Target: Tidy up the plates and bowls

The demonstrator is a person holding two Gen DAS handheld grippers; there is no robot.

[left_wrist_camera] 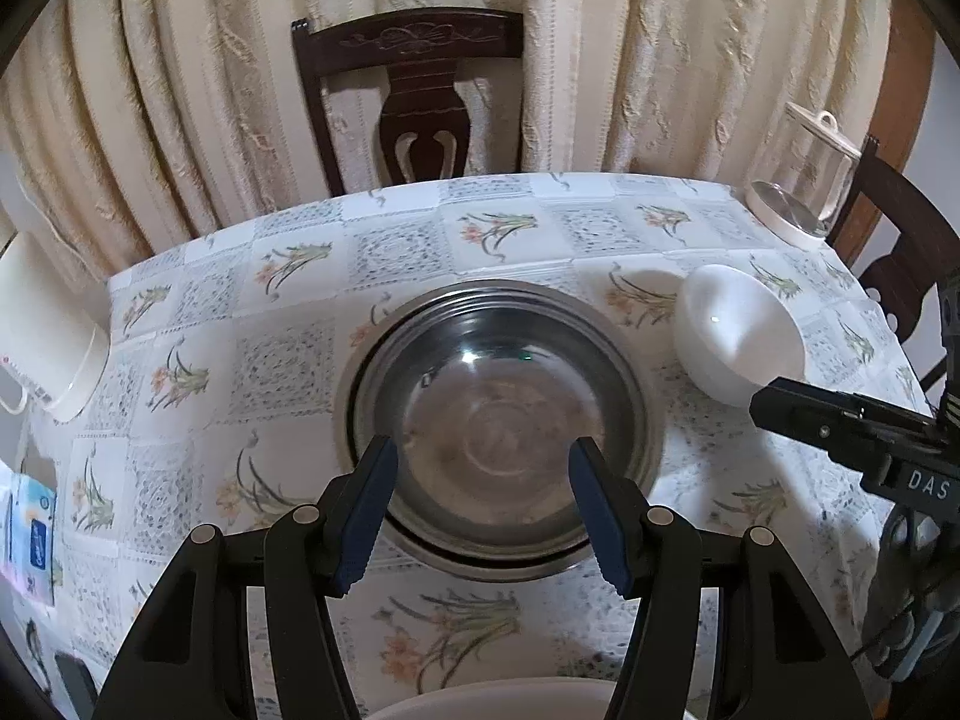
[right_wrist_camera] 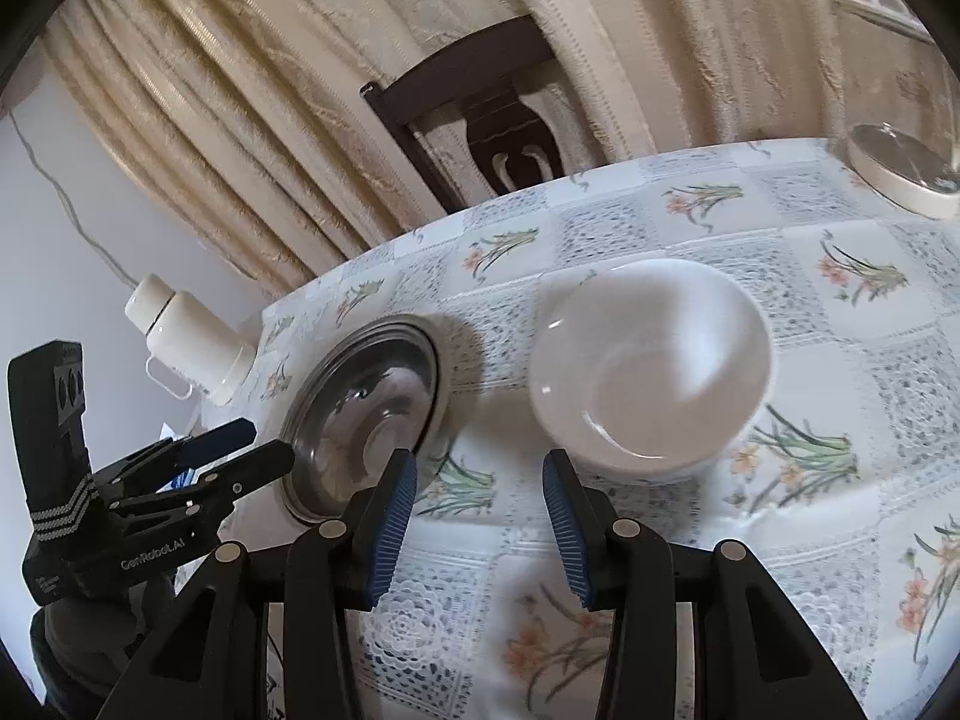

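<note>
A floral tablecloth (left_wrist_camera: 288, 360) covers the table before cream curtains (left_wrist_camera: 180, 90). The steel bowl (left_wrist_camera: 498, 420) sits mid-table, empty; the white bowl (right_wrist_camera: 651, 360), also empty, stands just right of it. The left gripper (left_wrist_camera: 483, 516) and right gripper (right_wrist_camera: 477, 525) both gape wide, holding nothing.

A: Setting — a home dining room, by the look of it.

B: Grounds?

A: Carved dark wooden chair (left_wrist_camera: 414, 90) at the far side of a table under a floral patchwork tablecloth (left_wrist_camera: 288, 360). Heavy cream curtains (left_wrist_camera: 180, 90) behind.

B: Tableware?

A: Steel bowl (left_wrist_camera: 498, 420), white bowl (right_wrist_camera: 651, 360), white thermos jug (right_wrist_camera: 192, 342) at the edge.
</note>
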